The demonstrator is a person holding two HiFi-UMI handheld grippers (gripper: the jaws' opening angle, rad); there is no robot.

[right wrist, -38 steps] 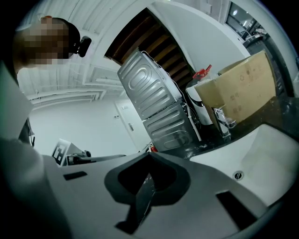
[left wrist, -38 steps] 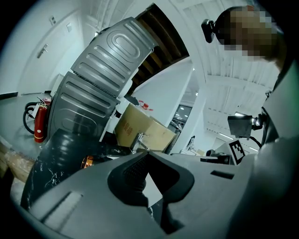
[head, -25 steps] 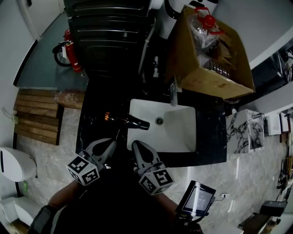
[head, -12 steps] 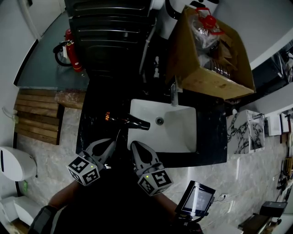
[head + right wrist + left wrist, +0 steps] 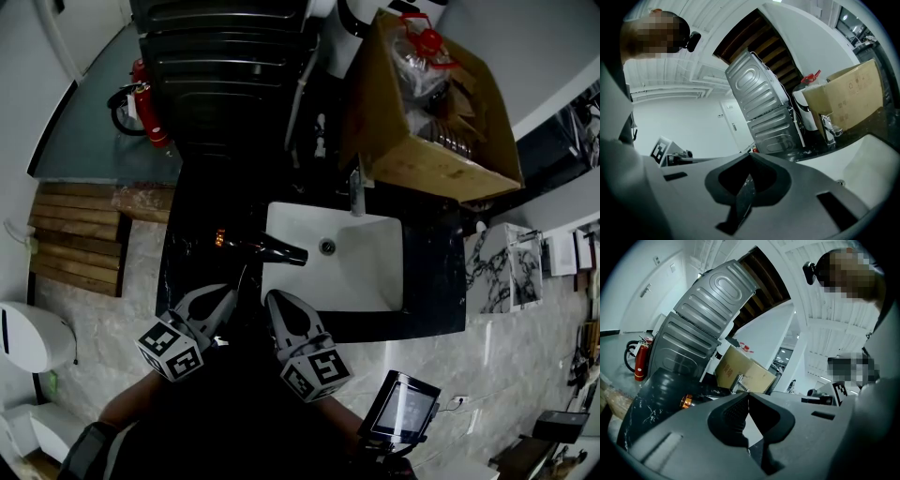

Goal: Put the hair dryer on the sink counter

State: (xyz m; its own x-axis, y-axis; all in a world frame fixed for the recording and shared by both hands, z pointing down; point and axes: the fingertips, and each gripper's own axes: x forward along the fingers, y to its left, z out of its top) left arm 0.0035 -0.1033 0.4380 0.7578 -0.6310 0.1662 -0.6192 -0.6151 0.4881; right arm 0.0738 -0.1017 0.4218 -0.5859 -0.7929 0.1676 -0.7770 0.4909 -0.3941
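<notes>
Task reads as done. The sink counter [image 5: 433,281] has the hair dryer [image 5: 272,249] lying on its dark top just left of the white basin [image 5: 361,272], with the nozzle end poking over the basin's left rim. I'd judge nothing is left for you except maybe checking that the overhang can't tip it in.

You hold nothing. Your left gripper [image 5: 225,298] has its jaws pressed together with nothing between them. Your right gripper [image 5: 277,302] is closed up and empty too. Both sit at the counter's near edge, near the dryer but not touching it.

Counts, big to small:
- one sink counter
- one ribbed metal unit [image 5: 220,84] behind it
- one cardboard box [image 5: 422,141] on the counter's far right side
- one basin
- two grippers
- one hair dryer
- one fire extinguisher [image 5: 150,117] on the floor beside the unit
- one faucet [image 5: 355,192] at the basin's back edge
</notes>
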